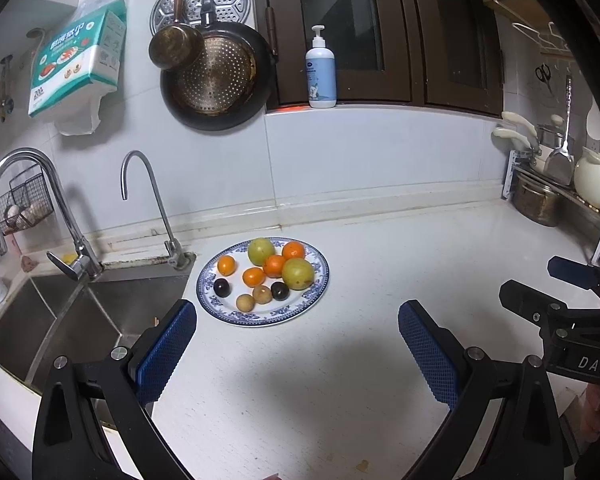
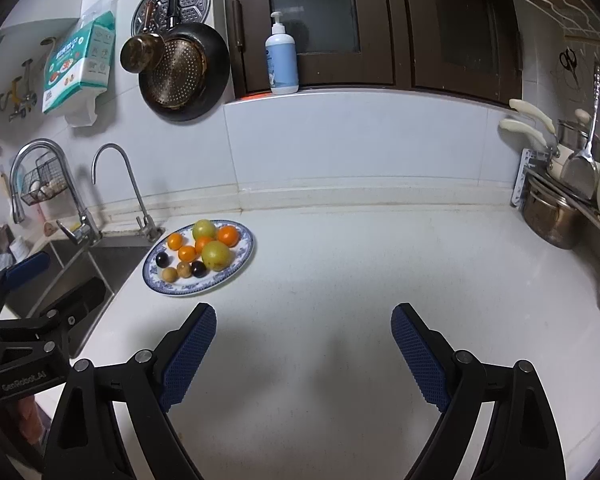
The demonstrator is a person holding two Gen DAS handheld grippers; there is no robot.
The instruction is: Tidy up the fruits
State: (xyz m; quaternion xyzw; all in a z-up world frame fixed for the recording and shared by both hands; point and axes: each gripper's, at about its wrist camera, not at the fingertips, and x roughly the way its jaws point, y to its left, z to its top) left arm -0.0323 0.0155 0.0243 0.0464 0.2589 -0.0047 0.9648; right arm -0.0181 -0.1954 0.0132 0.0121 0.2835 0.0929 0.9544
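A blue-patterned white plate [image 1: 318, 280] sits on the white counter beside the sink; it also shows in the right wrist view [image 2: 244, 254]. On it lie two green-yellow fruits [image 1: 298, 274], several small oranges [image 1: 254, 277], two dark round fruits [image 1: 222, 288] and two small tan fruits [image 1: 245, 303]. My left gripper [image 1: 298, 322] is open and empty, held above the counter just in front of the plate. My right gripper [image 2: 303, 326] is open and empty, further right and in front of the plate. Each gripper shows at the edge of the other's view.
A steel sink [image 1: 80, 320] with two taps [image 1: 148, 200] lies left of the plate. Pans [image 1: 216, 76] hang on the wall. A pump bottle [image 1: 321, 70] stands on the window sill. A rack with pots and utensils [image 2: 560, 200] stands at the right.
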